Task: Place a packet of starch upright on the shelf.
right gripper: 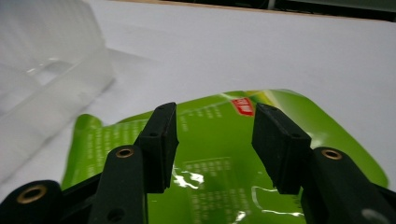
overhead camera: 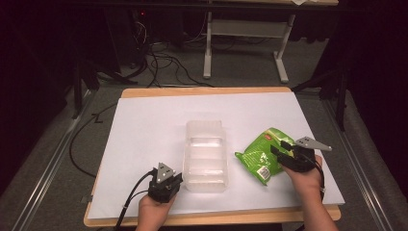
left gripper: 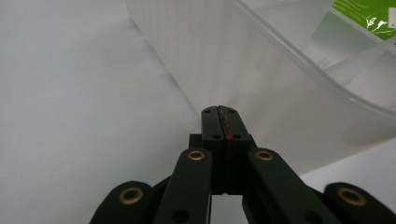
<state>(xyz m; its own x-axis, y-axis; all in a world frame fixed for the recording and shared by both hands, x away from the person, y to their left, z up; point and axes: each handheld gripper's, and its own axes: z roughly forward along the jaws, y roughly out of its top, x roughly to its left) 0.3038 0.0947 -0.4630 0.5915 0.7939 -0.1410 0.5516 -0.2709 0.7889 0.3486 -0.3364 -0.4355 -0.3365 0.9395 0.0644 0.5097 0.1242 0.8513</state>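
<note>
A green snack bag (overhead camera: 262, 154) lies flat on the white table (overhead camera: 154, 125), just right of a clear plastic container (overhead camera: 205, 154). My right gripper (overhead camera: 279, 147) hovers over the bag's right end. In the right gripper view its jaws (right gripper: 215, 112) stand open, with the green bag (right gripper: 93, 140) spread beneath and beyond them and no pad pressing on it. My left gripper (overhead camera: 165, 179) sits near the container's front left corner. Its jaws (left gripper: 220, 112) are shut with nothing between them, tips close to the container's clear wall (left gripper: 261, 60). Through that wall a corner of the bag (left gripper: 359, 11) shows.
The container (right gripper: 42, 60) is empty and stands in the middle of the table. White surface stretches to the left and far side. The table's wooden front edge (overhead camera: 216, 219) runs just below both hands. Cables and a desk frame (overhead camera: 245, 48) lie on the floor beyond.
</note>
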